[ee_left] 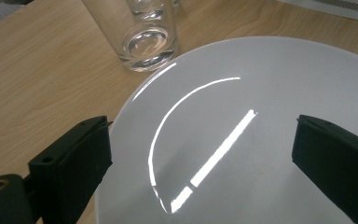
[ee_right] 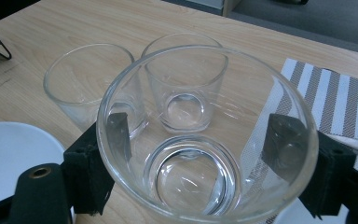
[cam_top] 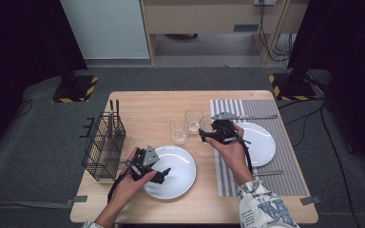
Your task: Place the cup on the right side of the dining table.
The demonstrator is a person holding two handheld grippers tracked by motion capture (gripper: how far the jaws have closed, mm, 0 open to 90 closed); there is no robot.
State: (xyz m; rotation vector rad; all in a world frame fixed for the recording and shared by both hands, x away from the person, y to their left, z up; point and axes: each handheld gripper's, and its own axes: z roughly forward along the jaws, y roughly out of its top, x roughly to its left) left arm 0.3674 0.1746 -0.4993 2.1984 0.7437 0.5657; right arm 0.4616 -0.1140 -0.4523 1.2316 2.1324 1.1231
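Clear glass tumbler (ee_right: 207, 135), centre of the right gripper view, sits clamped between the right gripper's (ee_right: 200, 154) jaws; the left gripper (ee_left: 200, 154) hovers spread wide over a round white plate (ee_left: 261, 93) at lower centre.

Wire basket (cam_top: 102, 147) at table's (cam_top: 142, 102) left edge, utensils upright inside. Two glasses (cam_top: 185, 126) side by side mid-table. Striped placemat (cam_top: 285, 142) right, plate (cam_top: 262, 142) on it, knife (cam_top: 267, 173) at near side.
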